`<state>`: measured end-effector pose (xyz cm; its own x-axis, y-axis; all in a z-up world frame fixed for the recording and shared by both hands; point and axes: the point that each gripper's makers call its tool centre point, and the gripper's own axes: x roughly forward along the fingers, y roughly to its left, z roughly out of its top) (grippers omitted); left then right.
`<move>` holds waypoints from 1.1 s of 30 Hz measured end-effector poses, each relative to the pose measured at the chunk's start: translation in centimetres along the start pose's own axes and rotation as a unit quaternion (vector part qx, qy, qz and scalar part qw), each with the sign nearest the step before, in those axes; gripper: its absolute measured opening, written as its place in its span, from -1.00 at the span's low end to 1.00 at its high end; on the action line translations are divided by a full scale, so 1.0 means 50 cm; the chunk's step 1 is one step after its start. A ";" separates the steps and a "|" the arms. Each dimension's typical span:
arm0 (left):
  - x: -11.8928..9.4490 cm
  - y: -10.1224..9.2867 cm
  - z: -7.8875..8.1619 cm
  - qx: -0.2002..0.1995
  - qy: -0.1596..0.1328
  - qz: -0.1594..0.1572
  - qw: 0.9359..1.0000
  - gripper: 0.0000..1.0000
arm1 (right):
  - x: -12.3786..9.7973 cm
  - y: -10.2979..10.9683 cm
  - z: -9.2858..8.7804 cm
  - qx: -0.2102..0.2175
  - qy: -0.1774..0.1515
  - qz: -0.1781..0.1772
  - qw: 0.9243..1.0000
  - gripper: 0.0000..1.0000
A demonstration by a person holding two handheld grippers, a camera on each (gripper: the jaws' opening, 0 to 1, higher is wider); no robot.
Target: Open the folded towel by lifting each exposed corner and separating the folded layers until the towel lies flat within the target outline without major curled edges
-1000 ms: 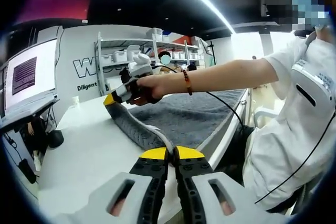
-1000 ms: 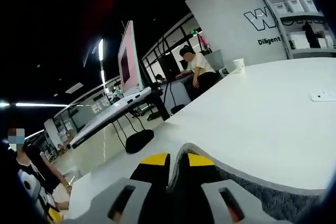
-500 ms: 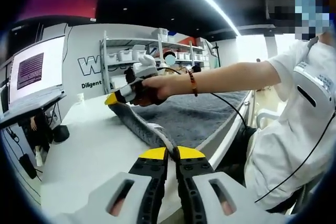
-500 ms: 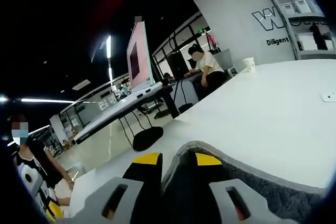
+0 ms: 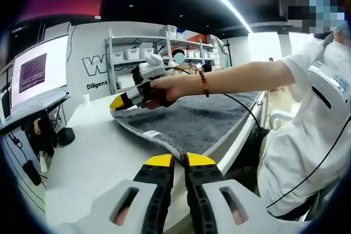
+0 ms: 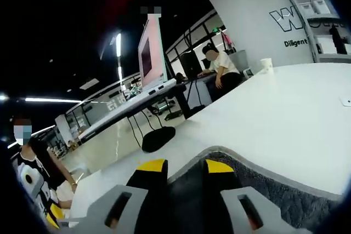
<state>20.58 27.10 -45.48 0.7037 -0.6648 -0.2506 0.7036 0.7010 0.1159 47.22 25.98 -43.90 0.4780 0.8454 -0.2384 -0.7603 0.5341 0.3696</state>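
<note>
Open workshop room, dark ceiling with strip lights, white wall with lettering, metal shelving [image 5: 137, 53] holding white bins. A monitor [image 5: 38, 75] stands on a side desk; a paper cup [image 6: 266, 64] sits far off on the white worktop [image 5: 93, 157].

Grey towel [image 5: 192, 121]: thick, nubby pile, lighter hemmed edge, spread over the worktop's side nearest the person. Its near edge rises off the surface between two pinched corners.

Left gripper [image 5: 175, 160]: yellow-tipped black fingers [image 5: 159, 161] closed to a narrow slit, a towel corner caught between them, seen in the left gripper view.

Right gripper [image 6: 181, 165]: fingers [image 6: 151, 165] clamped on a fold of grey cloth that bulges up between the yellow tips, in the right gripper view. In the left gripper view the same gripper shows at the towel's far corner, held in the person's hand [image 5: 164, 87], the edge lifted slightly there.

A small white label [image 5: 151, 134] shows on the hem. A person in a white shirt [image 6: 219, 64] sits at a distant desk.
</note>
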 end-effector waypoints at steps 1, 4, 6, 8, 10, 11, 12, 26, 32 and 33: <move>0.000 0.001 -0.001 -0.002 0.000 0.000 1.000 -0.87 | 0.001 0.004 0.000 -0.005 0.002 0.004 1.000 -0.58; 0.001 0.005 -0.003 -0.004 0.003 0.001 1.000 -0.86 | 0.000 0.014 0.005 -0.016 -0.002 0.009 1.000 -0.57; 0.001 0.010 -0.008 -0.009 0.007 0.002 1.000 -0.83 | -0.002 0.023 0.002 -0.019 -0.003 0.011 1.000 -0.56; -0.003 0.013 -0.012 -0.011 0.009 0.005 1.000 -0.80 | 0.000 0.032 0.001 -0.028 -0.002 0.016 0.999 -0.54; -0.006 0.014 -0.015 -0.009 0.013 0.005 1.000 -0.79 | 0.001 0.037 -0.001 -0.035 -0.001 0.017 0.999 -0.54; -0.007 0.016 -0.015 -0.010 0.013 0.008 1.000 -0.78 | 0.001 0.037 -0.003 -0.039 0.000 0.015 0.999 -0.53; -0.008 0.017 -0.015 -0.009 0.012 0.010 1.000 -0.77 | 0.000 0.036 -0.006 -0.043 0.004 0.012 0.999 -0.52; -0.027 0.030 -0.005 -0.004 -0.004 0.029 1.000 -0.78 | -0.026 0.033 -0.011 -0.077 0.004 -0.002 0.997 -0.45; -0.029 0.028 0.020 -0.004 -0.029 0.028 0.999 -0.75 | -0.051 0.042 -0.031 -0.106 0.015 -0.005 0.994 -0.39; -0.029 0.027 0.020 -0.004 -0.030 0.028 0.999 -0.75 | -0.054 0.043 -0.030 -0.106 0.013 -0.006 0.994 -0.39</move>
<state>20.62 28.77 -43.98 0.7466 -0.6386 -0.1865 0.6625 0.7393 0.1206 43.64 24.84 -43.80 0.4774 0.8373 -0.2664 -0.8320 0.5283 0.1694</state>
